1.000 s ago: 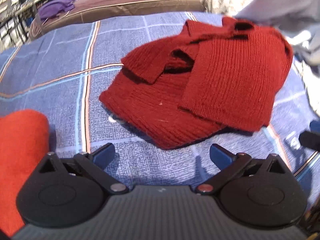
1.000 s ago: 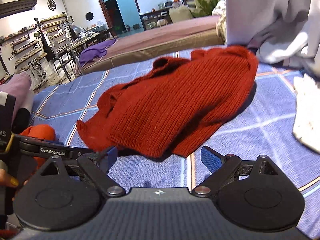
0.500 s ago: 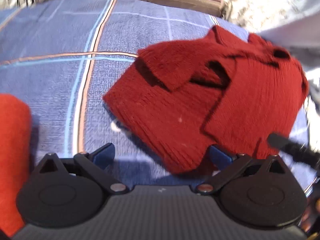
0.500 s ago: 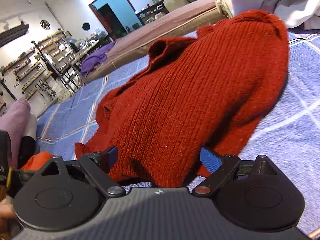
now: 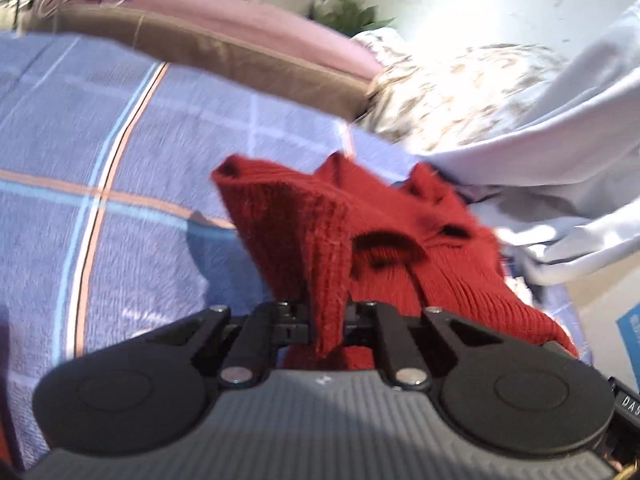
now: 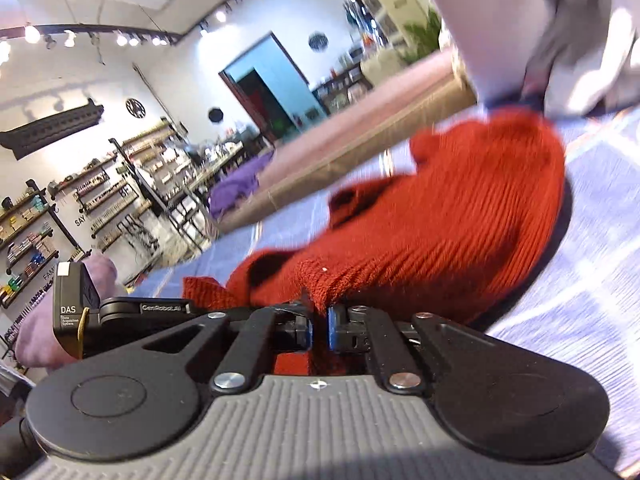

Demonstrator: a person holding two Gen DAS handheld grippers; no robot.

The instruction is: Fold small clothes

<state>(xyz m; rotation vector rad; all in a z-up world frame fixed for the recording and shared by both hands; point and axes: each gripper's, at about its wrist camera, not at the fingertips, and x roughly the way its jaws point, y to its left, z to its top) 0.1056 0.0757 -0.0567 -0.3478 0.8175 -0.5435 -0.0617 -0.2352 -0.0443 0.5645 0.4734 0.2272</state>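
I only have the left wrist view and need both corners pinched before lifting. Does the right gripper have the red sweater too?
Observer: Yes. The right gripper is closing its jaws, with the hem of the red sweater between its blue pads.
Operator: Where does it sit relative to my gripper?
Observer: Side by side. In the right wrist view the body of the left gripper shows just to the left, with a bunched fold of the sweater between the two.
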